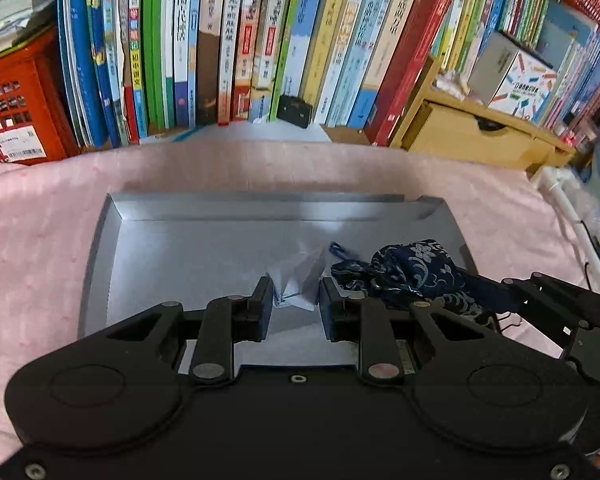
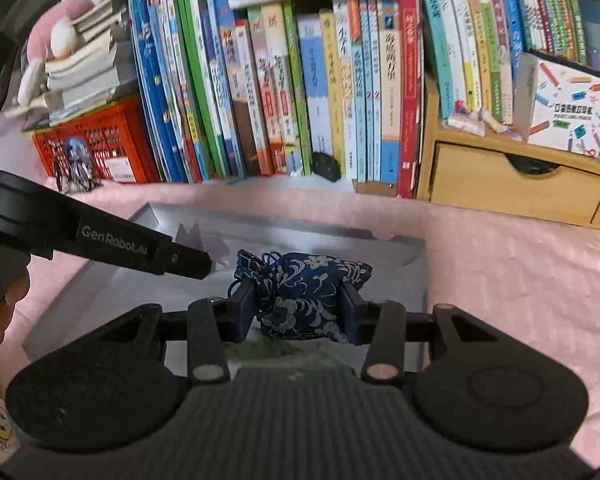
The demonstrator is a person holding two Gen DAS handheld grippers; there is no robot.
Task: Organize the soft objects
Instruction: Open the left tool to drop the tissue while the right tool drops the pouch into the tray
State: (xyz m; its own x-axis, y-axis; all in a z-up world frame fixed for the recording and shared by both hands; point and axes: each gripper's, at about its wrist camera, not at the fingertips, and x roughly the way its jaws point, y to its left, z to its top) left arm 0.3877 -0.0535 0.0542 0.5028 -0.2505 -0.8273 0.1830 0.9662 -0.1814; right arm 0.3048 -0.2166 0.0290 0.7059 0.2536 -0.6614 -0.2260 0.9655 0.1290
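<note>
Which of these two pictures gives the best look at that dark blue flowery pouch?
The right wrist view: the blue pouch sits centred, pinched by the right gripper, its drawstring top and white pattern clear. The left wrist view shows the pouch off to the side, partly hidden behind gripper parts.

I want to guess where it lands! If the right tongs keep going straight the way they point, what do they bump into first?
Probably the floor of the grey tray. The right tongs point downward, gripping the blue flowered pouch, so the pouch would likely touch first; depth is hard to judge.
</note>
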